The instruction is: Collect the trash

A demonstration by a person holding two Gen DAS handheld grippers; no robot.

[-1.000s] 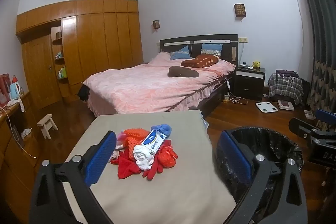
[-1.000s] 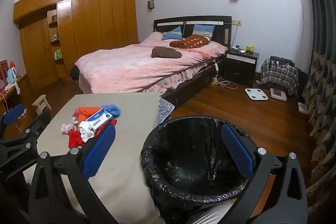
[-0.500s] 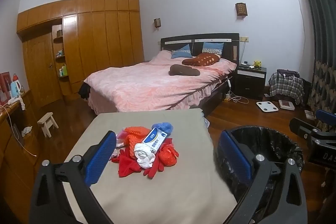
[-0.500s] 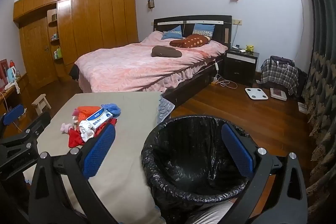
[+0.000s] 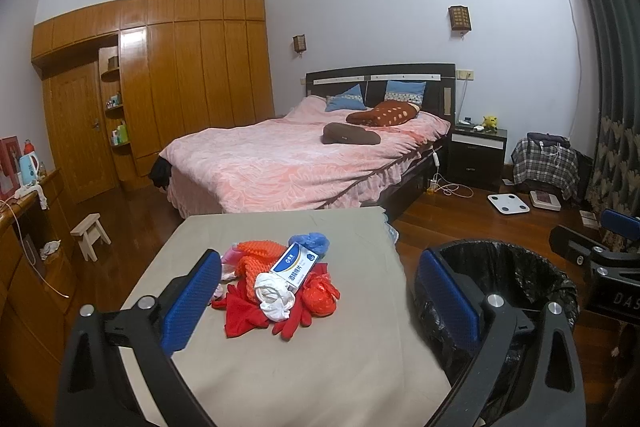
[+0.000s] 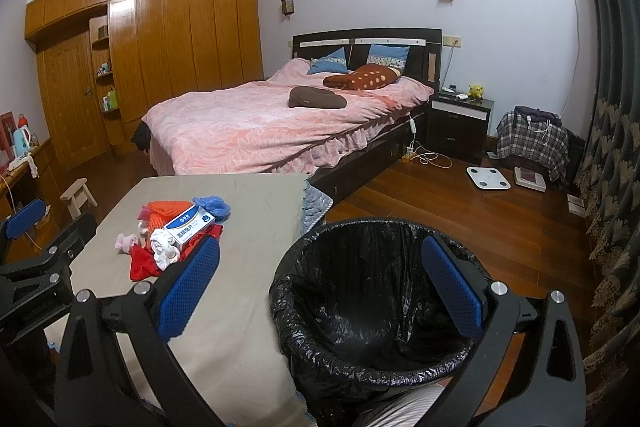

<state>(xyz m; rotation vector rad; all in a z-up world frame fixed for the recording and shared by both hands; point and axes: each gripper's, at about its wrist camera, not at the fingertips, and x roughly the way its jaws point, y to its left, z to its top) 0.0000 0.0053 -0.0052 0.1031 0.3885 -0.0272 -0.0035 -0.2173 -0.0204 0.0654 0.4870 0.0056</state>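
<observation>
Left gripper: the left gripper hangs above the near part of the table, jaws spread wide, holding nothing; the trash pile shows between its blue pads.
Right gripper: the right gripper is just as wide open and empty, poised over the bin.
Trash pile: a heap of red and orange scraps, a white crumpled wad, a blue wad and a white-and-blue box lies around the middle of the table, toward its far edge.
Bin: black-lined, standing on the floor just off the table's right edge; its visible inside looks empty.
Done: nothing, judging by the empty bin and the whole heap.
Left: every piece is yet to be picked and dropped in; the box on top looks the easiest first grab.
</observation>
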